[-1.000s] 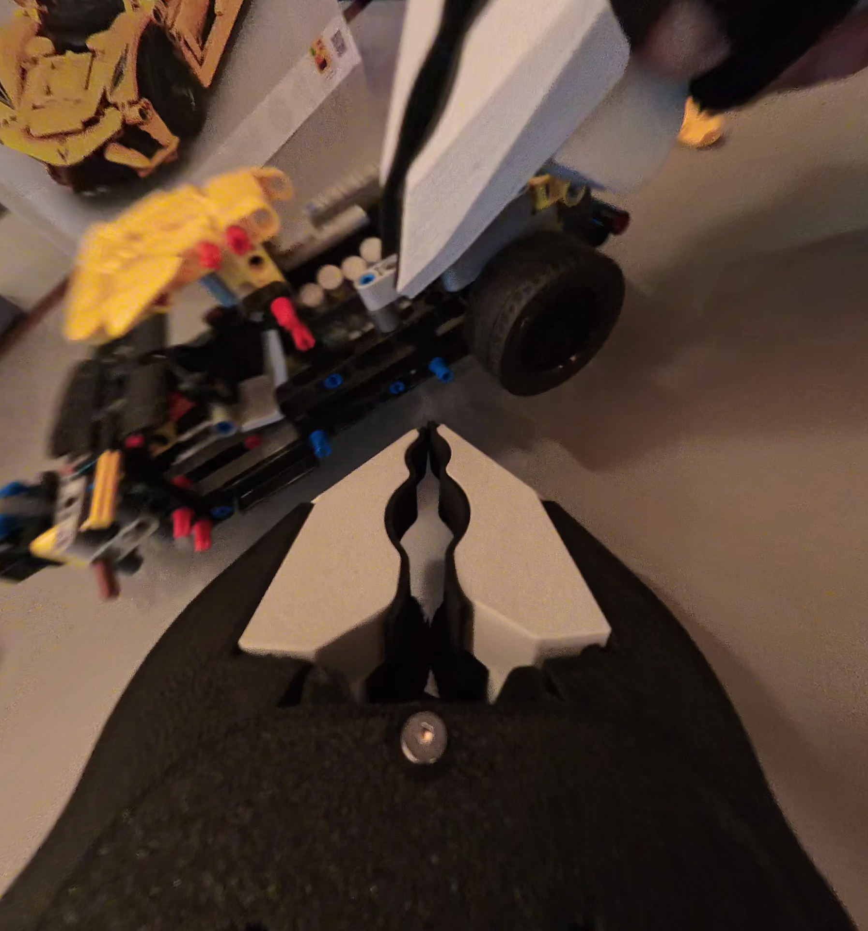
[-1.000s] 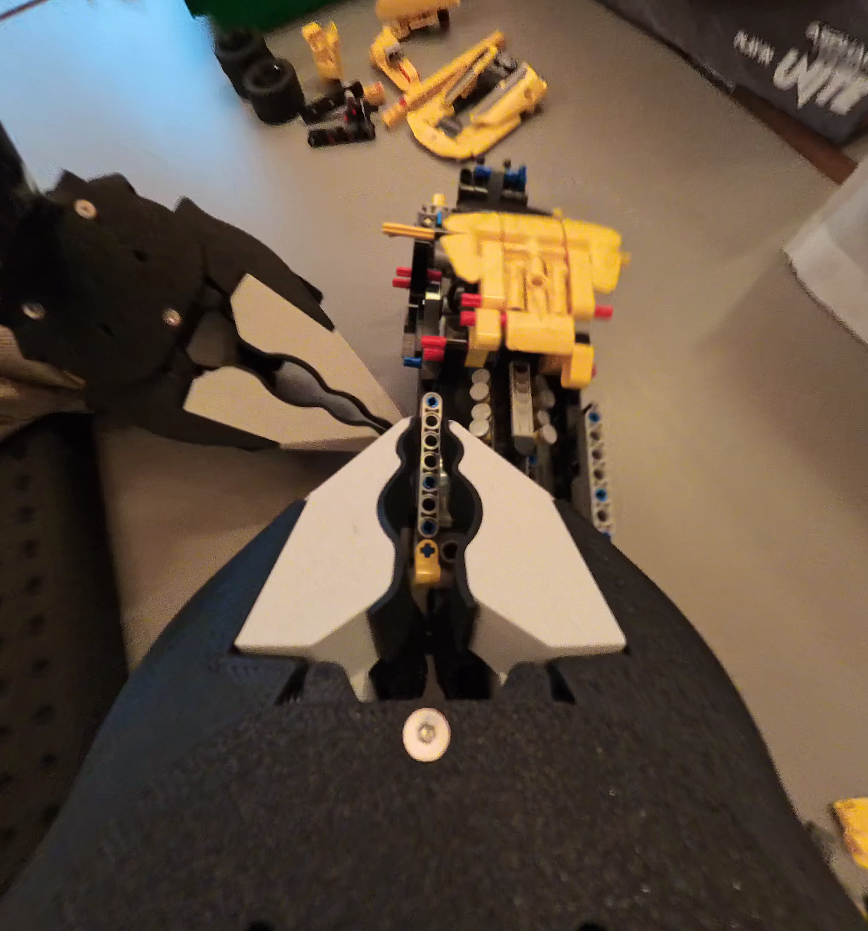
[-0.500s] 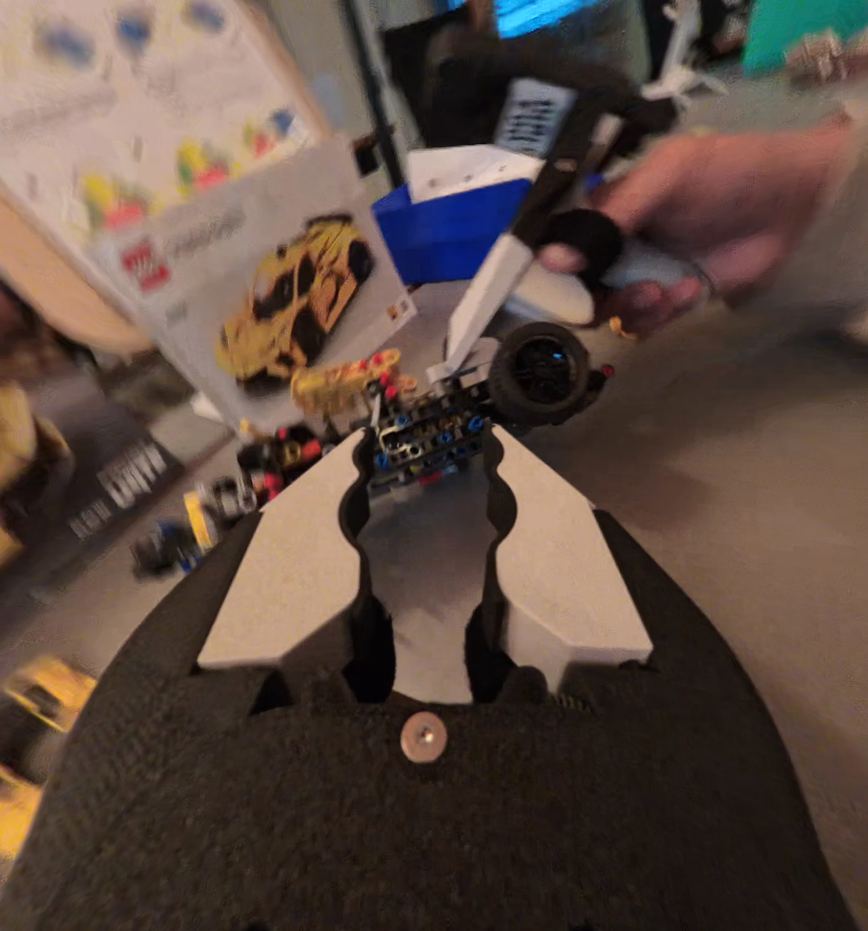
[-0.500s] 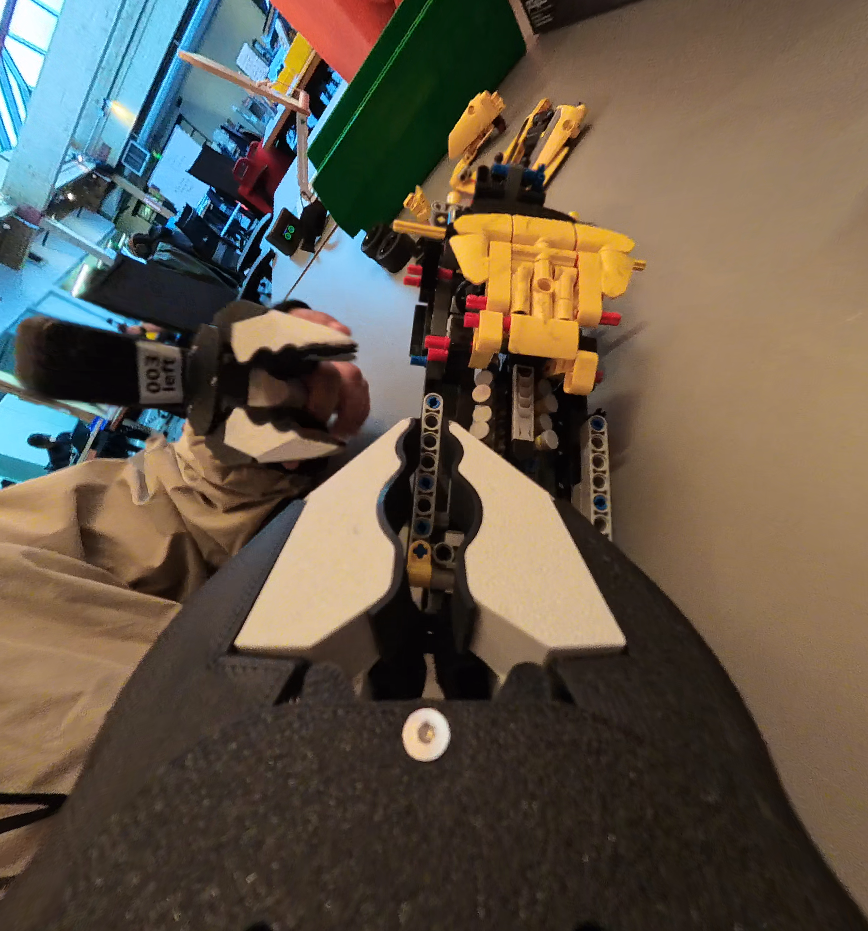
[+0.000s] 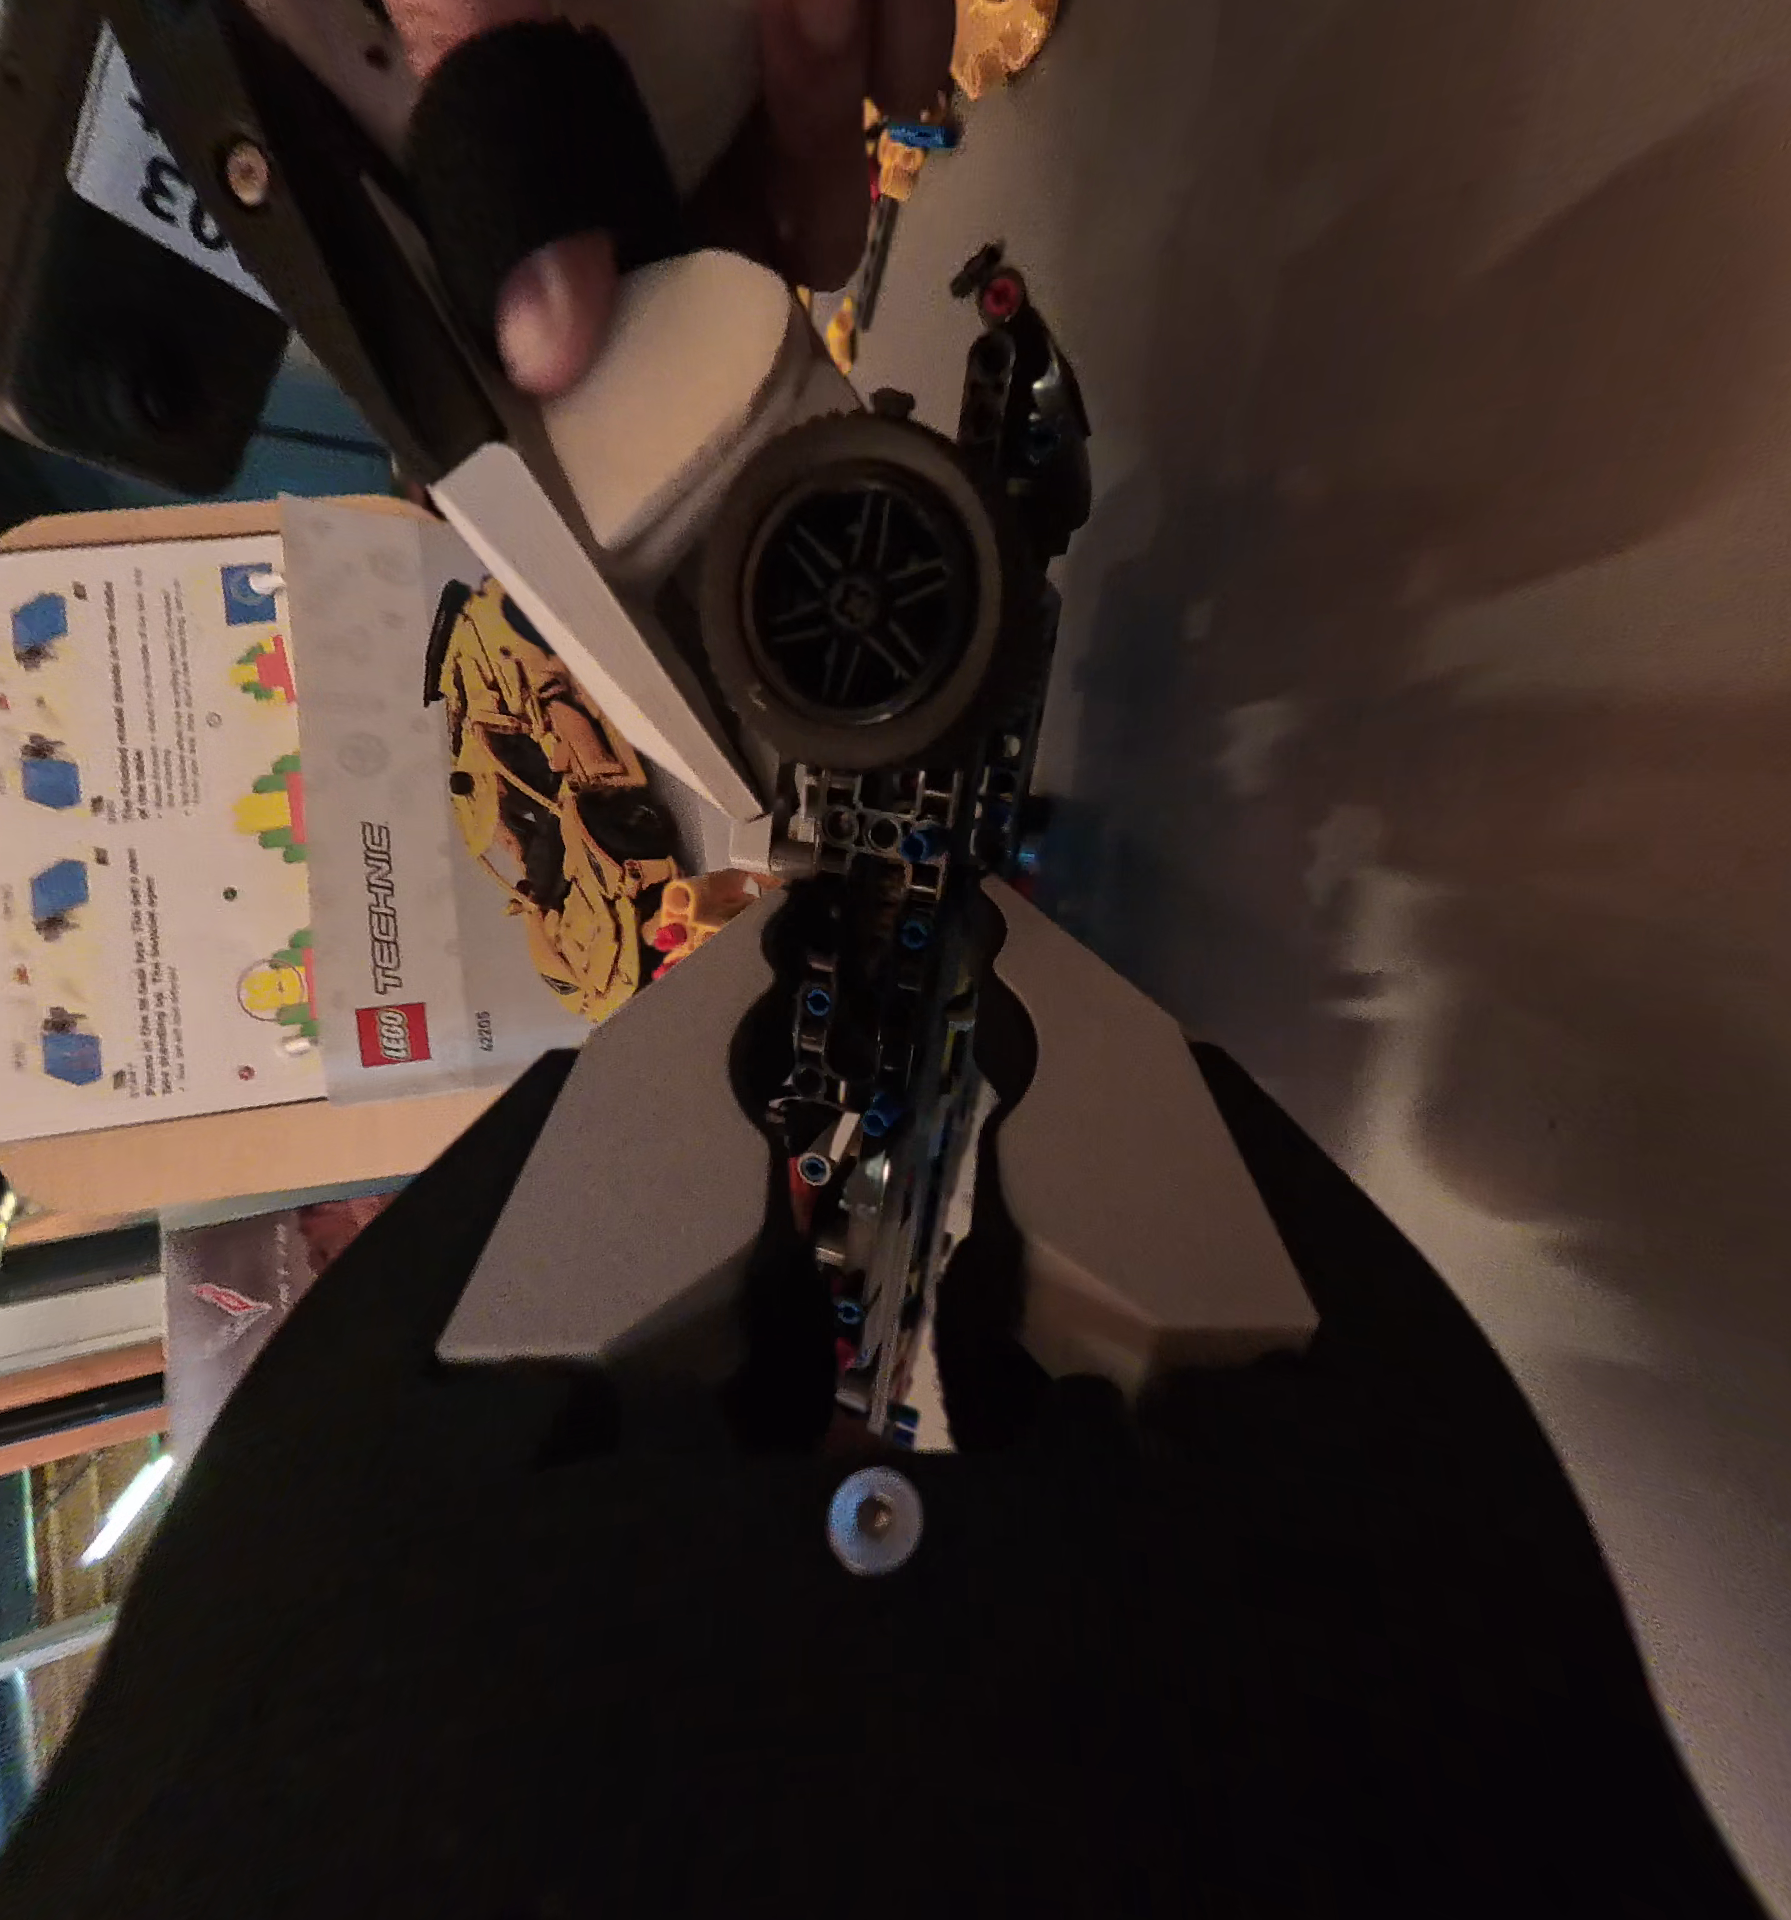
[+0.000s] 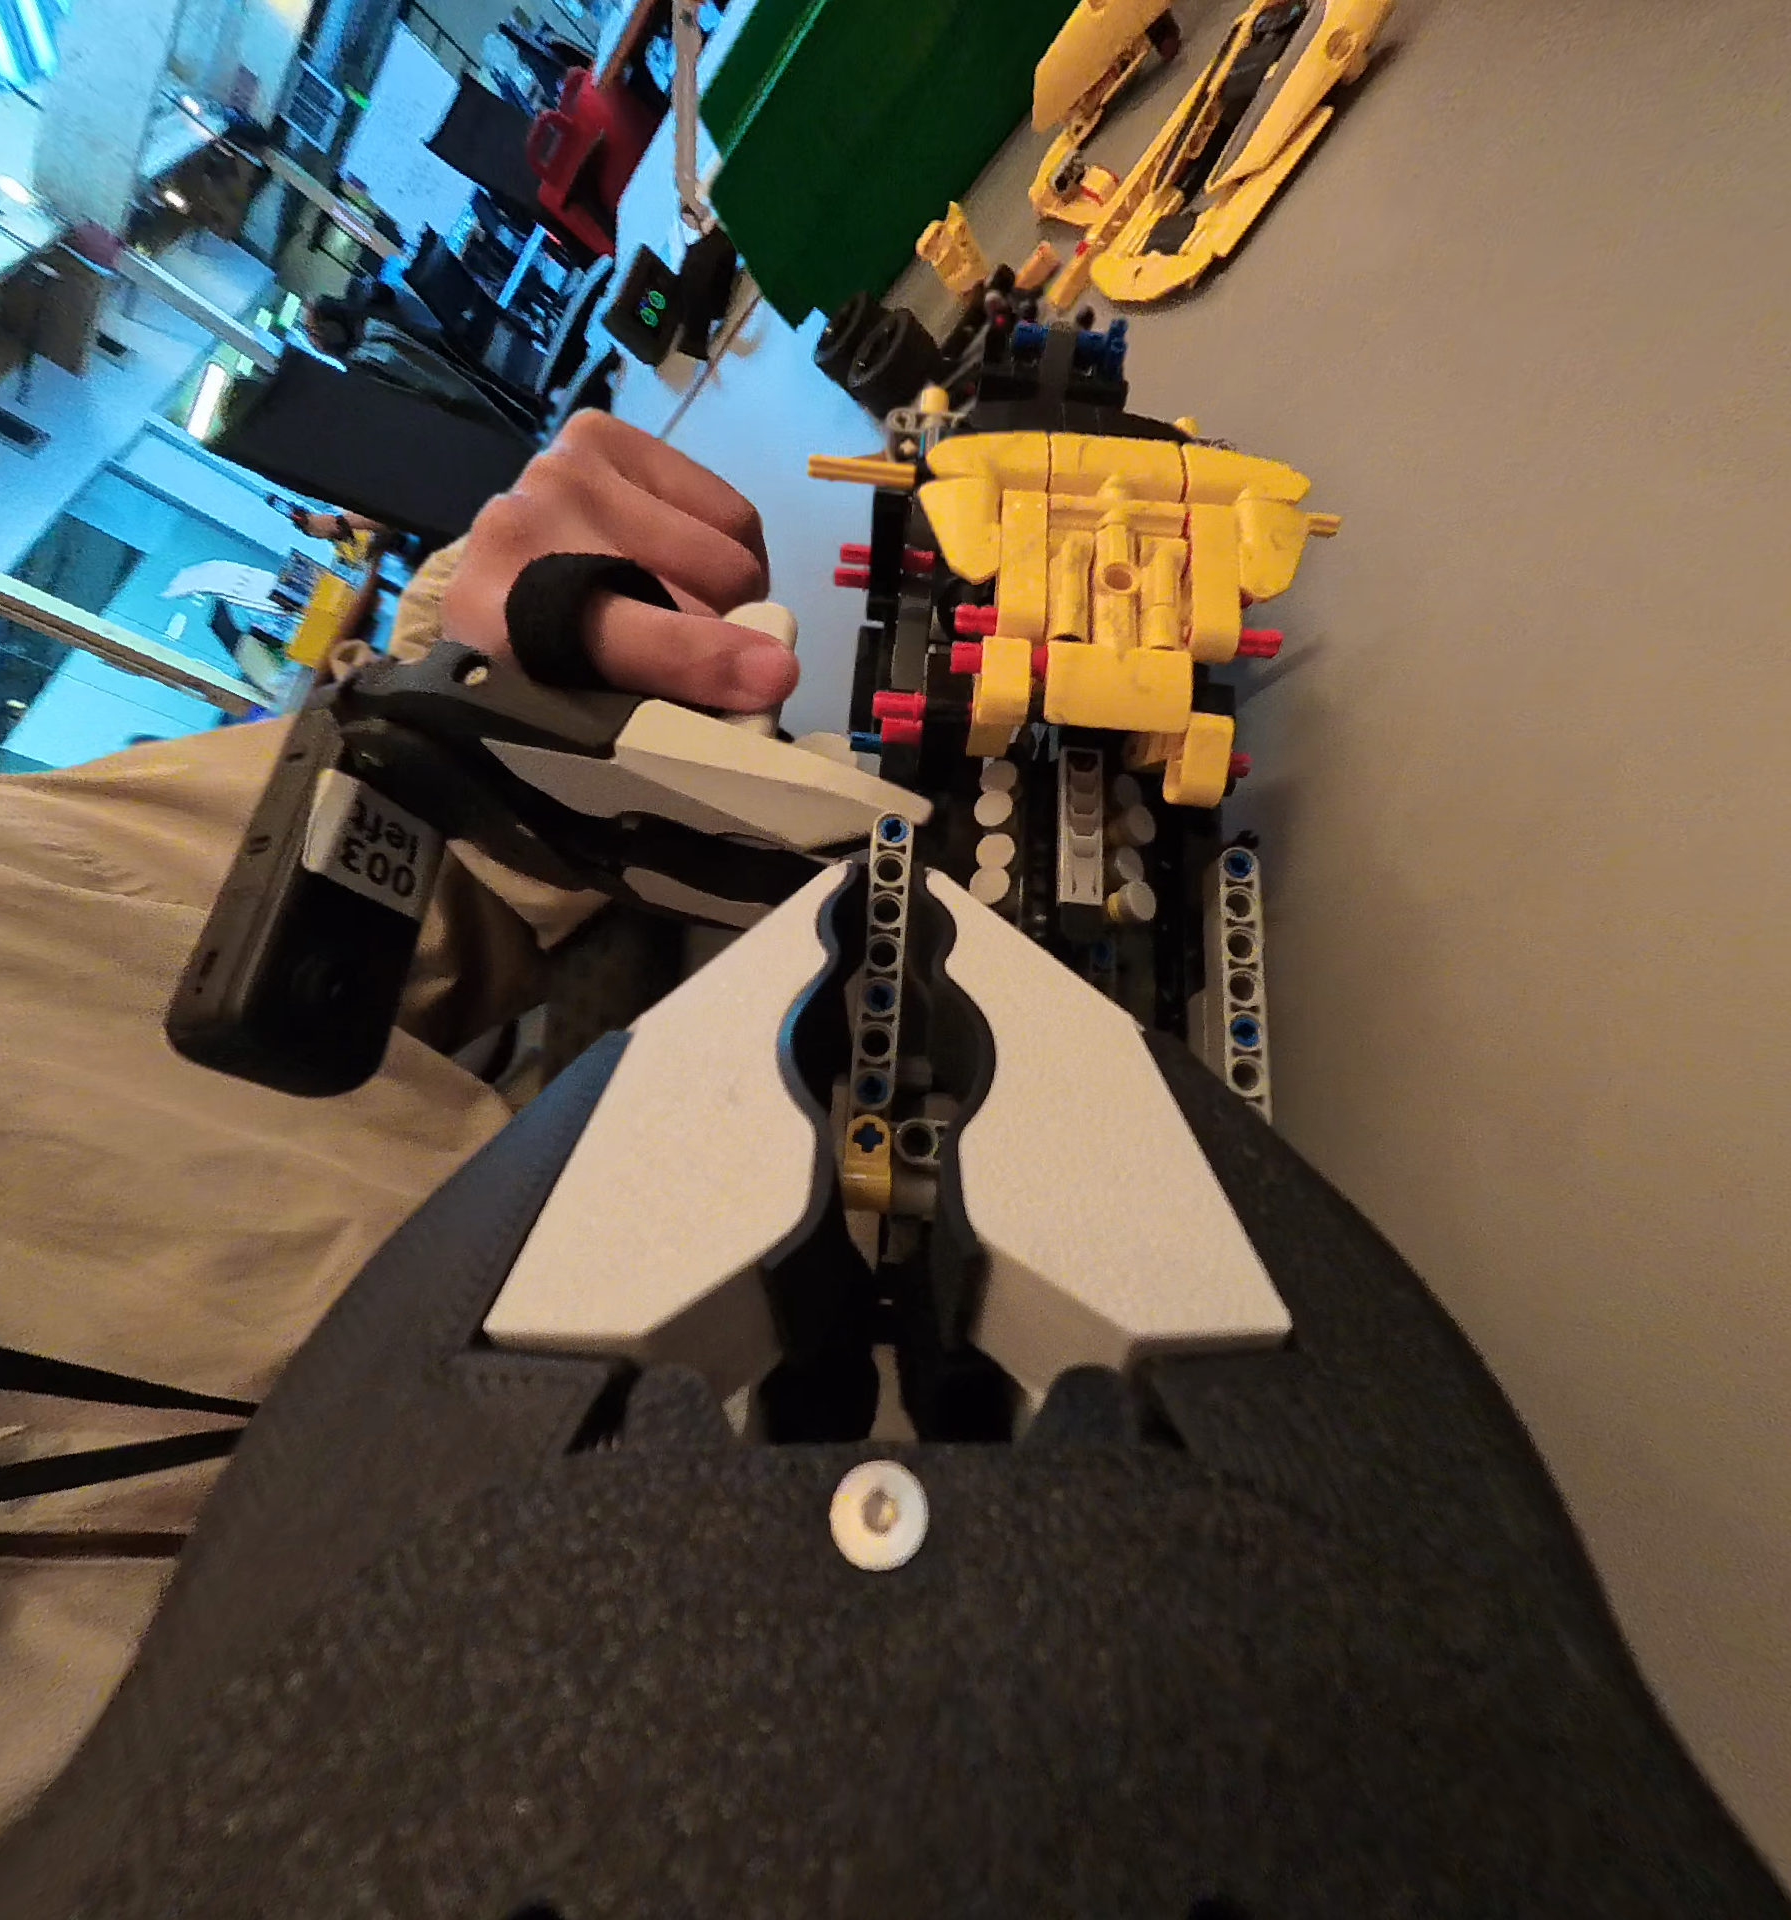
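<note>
On tabletop (image 6: 1556, 1039), mid-surface: chassis (image 6: 1067, 831), yellow block (image 6: 1109, 582) on its far half. Right gripper (image 6: 889, 883) clenched on grey beam (image 6: 883, 966) at chassis near end. Left gripper (image 5: 875, 920) straddling chassis frame just below wheel (image 5: 860, 592); clamped or merely around it, cannot tell. Toward far edge: loose yellow panels (image 6: 1213, 177), spare tyres (image 6: 875, 348). Booklet (image 5: 434, 831) propped behind.

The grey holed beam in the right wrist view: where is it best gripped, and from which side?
Best at its near end, coming in along its length, as the right gripper does: the grey holed beam is long, thin and flat-sided, so the fingers can press its two faces. Its far end meets the car chassis.
</note>
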{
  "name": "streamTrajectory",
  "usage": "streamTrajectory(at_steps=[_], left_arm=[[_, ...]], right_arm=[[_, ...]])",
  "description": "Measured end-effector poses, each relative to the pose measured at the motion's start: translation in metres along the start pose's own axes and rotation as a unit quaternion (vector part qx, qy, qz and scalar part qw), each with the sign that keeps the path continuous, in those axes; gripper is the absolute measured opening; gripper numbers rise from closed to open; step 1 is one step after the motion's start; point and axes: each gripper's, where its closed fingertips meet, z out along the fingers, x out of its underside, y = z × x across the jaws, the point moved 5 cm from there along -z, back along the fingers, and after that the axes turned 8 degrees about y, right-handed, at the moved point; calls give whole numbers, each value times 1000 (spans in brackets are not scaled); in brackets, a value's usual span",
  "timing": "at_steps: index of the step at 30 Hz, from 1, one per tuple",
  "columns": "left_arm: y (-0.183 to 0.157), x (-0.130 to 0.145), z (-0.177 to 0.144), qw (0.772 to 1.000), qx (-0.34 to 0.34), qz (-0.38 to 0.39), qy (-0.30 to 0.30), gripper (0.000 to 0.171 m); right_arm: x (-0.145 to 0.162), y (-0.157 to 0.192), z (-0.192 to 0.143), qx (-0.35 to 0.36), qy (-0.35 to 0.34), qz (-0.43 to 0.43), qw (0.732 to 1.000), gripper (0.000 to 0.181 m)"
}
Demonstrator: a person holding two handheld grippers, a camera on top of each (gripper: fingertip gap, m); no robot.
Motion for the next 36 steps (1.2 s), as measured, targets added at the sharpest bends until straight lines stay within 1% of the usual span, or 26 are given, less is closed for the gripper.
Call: streamTrajectory(at_steps=[2, 4, 9, 10, 12, 14, 16, 19, 21, 24, 28, 30, 32, 34, 36], left_arm=[[-3, 0, 6, 1000, 1, -22, 9, 27], [-9, 3, 12, 999, 1, -11, 32, 26], [-16, 4, 14, 999, -30, 13, 34, 24], [-18, 4, 14, 998, -35, 25, 39, 24], [-22, 2, 14, 997, -45, 45, 42, 24], [-27, 1, 14, 996, -54, 60, 47, 23], [-26, 1, 15, 996, -54, 54, 50, 23], [-32, 3, 24, 992, -67, 92, 55, 23], [-34, 3, 25, 990, -72, 103, 63, 23], [-33, 4, 25, 991, -73, 94, 65, 24], [-33, 2, 26, 992, -72, 82, 65, 23], [-36, 1, 27, 992, -69, 87, 63, 24], [-36, 0, 27, 992, -75, 83, 64, 24], [-34, -1, 26, 994, -64, 65, 57, 24], [-38, -2, 26, 994, -66, 69, 54, 24]], right_arm=[[1, -1, 1, 30, 11, -18, 999, 5], [3, -3, 6, 69, 28, -34, 997, 6], [5, 0, 10, 113, 42, -75, 990, 9], [7, 2, 12, 115, 52, -88, 988, 14], [9, 0, 15, 135, 65, -84, 985, 6], [10, 0, 18, 136, 79, -75, 985, 6], [7, 1, 17, 160, 74, -65, 982, 4], [10, -5, 19, 203, 81, -63, 974, 4], [10, -6, 19, 199, 79, -60, 975, 4], [5, -3, 11, 195, 54, -66, 977, 4], [4, -3, 6, 183, 45, -67, 980, 4], [8, -5, 7, 157, 57, -57, 984, 5], [8, -6, 5, 151, 54, -59, 985, 5], [10, -5, 6, 145, 64, -87, 984, 6], [16, -5, 5, 129, 82, -105, 983, 7]])
